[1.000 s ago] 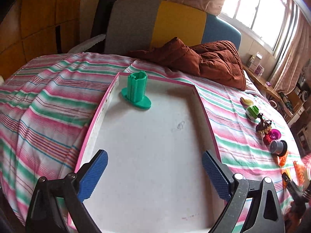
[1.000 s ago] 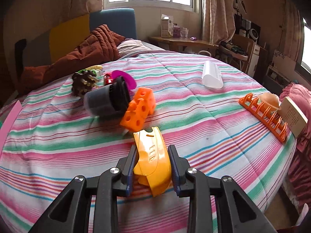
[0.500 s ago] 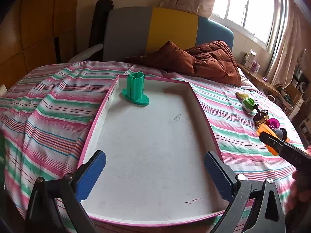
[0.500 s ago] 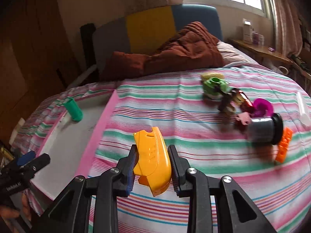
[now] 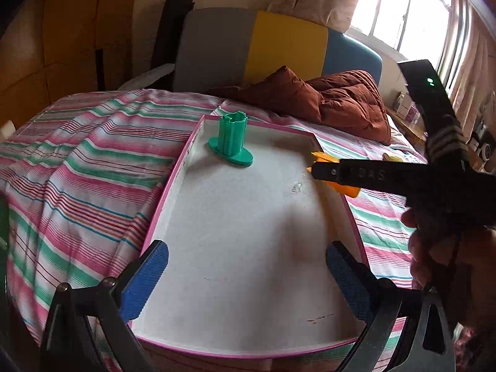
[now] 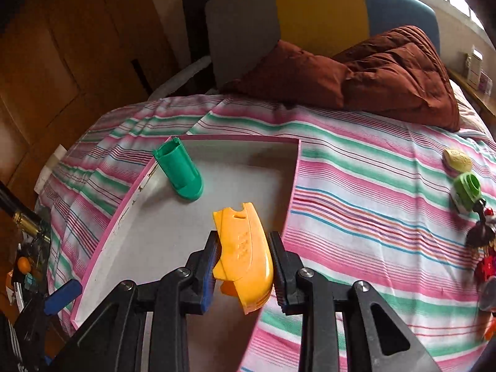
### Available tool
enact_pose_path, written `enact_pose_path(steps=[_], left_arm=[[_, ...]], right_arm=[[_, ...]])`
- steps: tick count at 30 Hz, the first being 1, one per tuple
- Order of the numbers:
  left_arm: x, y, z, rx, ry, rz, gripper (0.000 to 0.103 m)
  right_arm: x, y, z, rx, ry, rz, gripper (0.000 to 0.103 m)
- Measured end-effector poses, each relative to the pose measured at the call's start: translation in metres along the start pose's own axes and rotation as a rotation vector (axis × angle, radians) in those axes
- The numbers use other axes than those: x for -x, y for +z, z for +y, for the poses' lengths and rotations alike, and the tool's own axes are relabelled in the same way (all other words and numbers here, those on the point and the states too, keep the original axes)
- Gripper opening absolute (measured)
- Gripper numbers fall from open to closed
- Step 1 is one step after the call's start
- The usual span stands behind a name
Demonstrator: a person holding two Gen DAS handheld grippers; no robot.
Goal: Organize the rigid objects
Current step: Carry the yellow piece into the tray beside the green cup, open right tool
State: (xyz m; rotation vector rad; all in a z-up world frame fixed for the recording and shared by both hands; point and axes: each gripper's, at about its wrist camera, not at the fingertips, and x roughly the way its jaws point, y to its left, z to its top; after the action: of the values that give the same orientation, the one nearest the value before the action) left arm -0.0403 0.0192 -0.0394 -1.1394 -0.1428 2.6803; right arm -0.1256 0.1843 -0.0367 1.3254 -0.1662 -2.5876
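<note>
A pink-rimmed white tray point(image 5: 173, 179) lies on the striped bed, also in the right wrist view point(image 6: 293, 186). A green holder point(image 5: 231, 142) stands upright in its far left corner, and shows in the right wrist view point(image 6: 181, 170). My right gripper point(image 6: 243, 257) is shut on an orange-yellow plastic piece point(image 6: 243, 248) and holds it above the tray's right side. From the left wrist view, that gripper point(image 5: 322, 170) reaches in from the right with the orange piece point(image 5: 345, 187). My left gripper point(image 5: 245, 266) is open and empty over the tray's near end.
A brown quilt point(image 6: 372, 71) lies at the head of the bed. Small toys sit on the sheet right of the tray: a yellow piece point(image 6: 457, 159), a green cup point(image 6: 466, 187), dark and red figures point(image 6: 482, 235). A wooden wardrobe point(image 6: 62, 46) stands left.
My right gripper has carried the orange piece left from the bed's toy pile to above the tray's right side. My left gripper stayed open near the tray's front.
</note>
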Motion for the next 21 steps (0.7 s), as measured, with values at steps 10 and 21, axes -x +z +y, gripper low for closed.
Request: enact_pose_path(steps=[10, 21], left_arm=[[0.009, 0.007, 0.031, 0.098, 0.015, -0.037, 0.102], [0.014, 0.007, 0.042, 0.161, -0.014, -0.059, 0.103]], right_arm=[[-0.064, 0.054, 0.022, 0.033, -0.057, 0.064, 0.030], [-0.066, 0.069, 0.020, -0.024, -0.008, 0.017, 0.038]])
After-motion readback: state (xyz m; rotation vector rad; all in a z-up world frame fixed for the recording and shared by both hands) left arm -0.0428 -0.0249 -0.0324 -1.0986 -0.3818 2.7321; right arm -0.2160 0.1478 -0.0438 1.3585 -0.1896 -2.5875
